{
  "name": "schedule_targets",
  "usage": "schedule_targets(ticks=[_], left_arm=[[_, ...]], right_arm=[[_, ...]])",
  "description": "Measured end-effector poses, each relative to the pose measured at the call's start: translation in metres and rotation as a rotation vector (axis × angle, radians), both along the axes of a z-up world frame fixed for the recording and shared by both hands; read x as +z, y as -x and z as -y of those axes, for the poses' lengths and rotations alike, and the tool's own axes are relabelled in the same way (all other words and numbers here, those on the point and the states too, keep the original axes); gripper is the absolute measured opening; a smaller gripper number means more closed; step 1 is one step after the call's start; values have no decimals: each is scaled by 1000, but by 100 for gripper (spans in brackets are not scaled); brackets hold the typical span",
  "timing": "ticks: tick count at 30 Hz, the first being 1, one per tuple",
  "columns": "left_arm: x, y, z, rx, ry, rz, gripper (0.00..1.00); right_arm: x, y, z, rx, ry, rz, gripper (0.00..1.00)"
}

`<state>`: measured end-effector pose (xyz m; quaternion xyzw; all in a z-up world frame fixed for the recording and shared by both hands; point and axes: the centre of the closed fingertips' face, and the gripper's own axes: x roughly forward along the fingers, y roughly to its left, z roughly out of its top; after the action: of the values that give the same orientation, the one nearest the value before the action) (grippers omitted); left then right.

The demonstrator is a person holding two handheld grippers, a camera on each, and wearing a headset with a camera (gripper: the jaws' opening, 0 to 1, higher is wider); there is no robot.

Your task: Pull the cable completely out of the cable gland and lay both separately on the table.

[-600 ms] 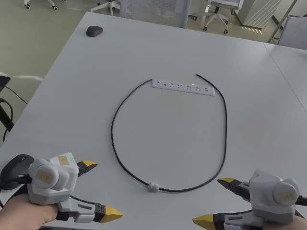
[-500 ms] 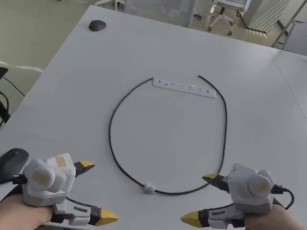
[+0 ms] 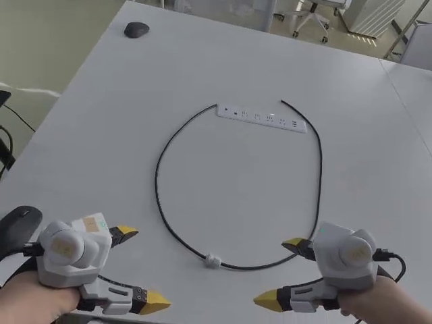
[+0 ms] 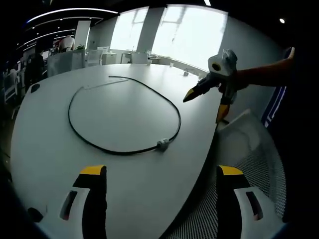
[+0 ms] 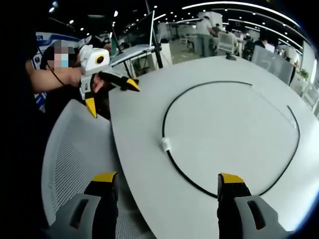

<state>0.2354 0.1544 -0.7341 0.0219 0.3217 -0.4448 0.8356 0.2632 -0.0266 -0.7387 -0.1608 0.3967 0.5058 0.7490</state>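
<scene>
Cable [image 3: 157, 182], thin black loop with white gland [image 3: 213, 260], on smooth white table [image 3: 236, 182] (left gripper [image 3: 147, 266], right gripper [image 3: 277, 271]: jaws apart, empty).

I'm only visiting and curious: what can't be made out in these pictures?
Small white plastic cable gland: too small in the head view to see how it grips the thin black cable.
Long white power strip: sockets too small there to count.
Dark rounded object: cut off by the head view's left edge.

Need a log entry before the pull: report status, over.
Left hand-held gripper open, empty. Right hand-held gripper open, empty. Cable gland on cable, on table between them. Power strip at loop's far side, away from gland.
</scene>
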Motion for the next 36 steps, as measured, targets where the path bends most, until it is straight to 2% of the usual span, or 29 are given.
schedule_targets(ticks=[3,6,12,20,26,31,36], left_arm=[[-2,1,0,13,8,-10,91],[-4,-1,-3,28,-2,-6,91],[-5,-1,0,45,27,-18,91],[-10,2,6,32,26,-31,91],[-13,0,4,31,25,-36,90],[-12,1,5,34,39,-44,90],[-16,3,5,27,34,-55,89]], right_arm=[[-3,-1,-3,8,11,-12,80],[-4,-4,-6,18,15,-8,80],[-9,-6,-16,56,40,-27,76],[-19,-11,-33,107,69,-47,68],[-25,-14,-43,136,80,-55,60],[-30,-18,-49,145,87,-66,56],[-38,-19,-53,157,105,-78,49]])
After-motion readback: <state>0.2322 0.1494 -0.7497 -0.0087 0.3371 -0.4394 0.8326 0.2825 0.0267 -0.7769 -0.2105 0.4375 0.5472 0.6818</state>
